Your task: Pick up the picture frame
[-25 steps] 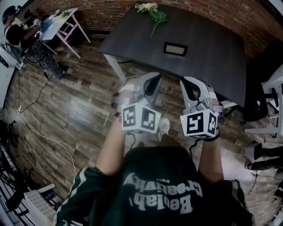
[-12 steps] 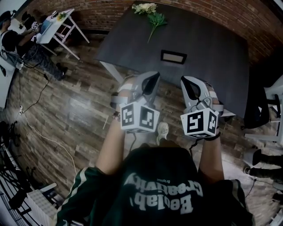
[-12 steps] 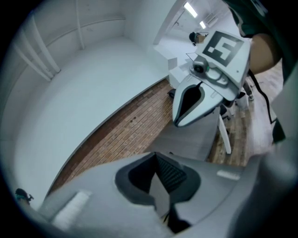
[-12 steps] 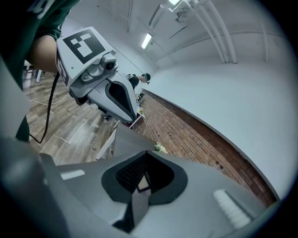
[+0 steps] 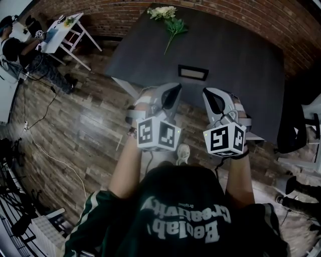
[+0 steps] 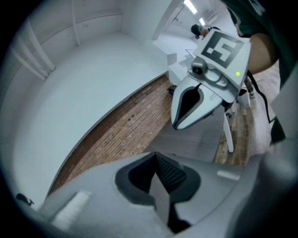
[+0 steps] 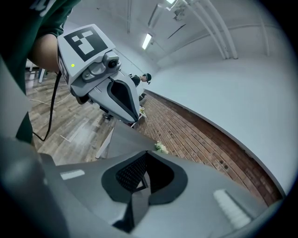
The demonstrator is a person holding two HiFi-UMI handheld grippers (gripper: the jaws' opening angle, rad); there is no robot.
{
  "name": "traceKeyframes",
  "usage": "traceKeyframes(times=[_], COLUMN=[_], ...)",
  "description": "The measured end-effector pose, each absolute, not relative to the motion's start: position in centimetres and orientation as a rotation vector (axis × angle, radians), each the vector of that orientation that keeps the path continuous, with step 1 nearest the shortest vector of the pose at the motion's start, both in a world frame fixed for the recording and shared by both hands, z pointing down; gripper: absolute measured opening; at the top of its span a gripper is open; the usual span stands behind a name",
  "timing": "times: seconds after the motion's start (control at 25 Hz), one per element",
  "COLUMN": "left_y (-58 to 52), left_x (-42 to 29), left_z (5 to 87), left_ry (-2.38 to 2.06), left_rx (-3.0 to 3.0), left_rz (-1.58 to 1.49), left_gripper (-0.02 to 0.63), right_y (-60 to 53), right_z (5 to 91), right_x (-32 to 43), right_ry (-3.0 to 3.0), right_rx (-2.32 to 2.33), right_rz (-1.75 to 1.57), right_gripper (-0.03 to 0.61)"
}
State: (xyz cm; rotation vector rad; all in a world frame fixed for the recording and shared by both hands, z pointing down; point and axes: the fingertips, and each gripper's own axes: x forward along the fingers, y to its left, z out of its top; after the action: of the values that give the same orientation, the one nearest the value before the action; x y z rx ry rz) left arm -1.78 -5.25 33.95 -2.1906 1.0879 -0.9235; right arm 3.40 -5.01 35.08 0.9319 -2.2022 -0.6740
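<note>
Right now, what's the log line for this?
left gripper: shut, empty | right gripper: shut, empty | frame: on table, untouched

Dark grey table (image 5: 241,60); black picture frame (image 5: 193,73), grey centre; white flowers (image 5: 164,12), green stems; red-brown brick wall (image 5: 105,12); brown plank floor (image 5: 65,130).

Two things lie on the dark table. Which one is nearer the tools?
The picture frame, flat near the front edge of the table; the flowers lie at its far end.
</note>
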Motion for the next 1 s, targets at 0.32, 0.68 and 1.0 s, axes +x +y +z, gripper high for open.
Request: traceKeyframes(times=[0.32, 0.68, 1.0], left_y=[-8.2, -9.4, -9.9], left_x=[-0.2, 0.5, 1.0], left_z=[34.7, 35.5, 35.0], left_ry=[1.103, 1.105, 1.107], left_rx=[-2.189, -2.192, -2.191], left_rz=[-0.954, -0.976, -0.964], left_gripper=[0.003, 0.003, 0.003], right_y=[-8.0, -9.1, -10.1], right_z=[36.0, 36.9, 36.5], right_x=[4.9, 5.5, 5.6], right_ry=[-2.222, -2.232, -2.23], right_rx=[0.891, 0.855, 0.849], right_rz=[-0.665, -0.663, -0.688], right_gripper=[0.006, 0.006, 0.006])
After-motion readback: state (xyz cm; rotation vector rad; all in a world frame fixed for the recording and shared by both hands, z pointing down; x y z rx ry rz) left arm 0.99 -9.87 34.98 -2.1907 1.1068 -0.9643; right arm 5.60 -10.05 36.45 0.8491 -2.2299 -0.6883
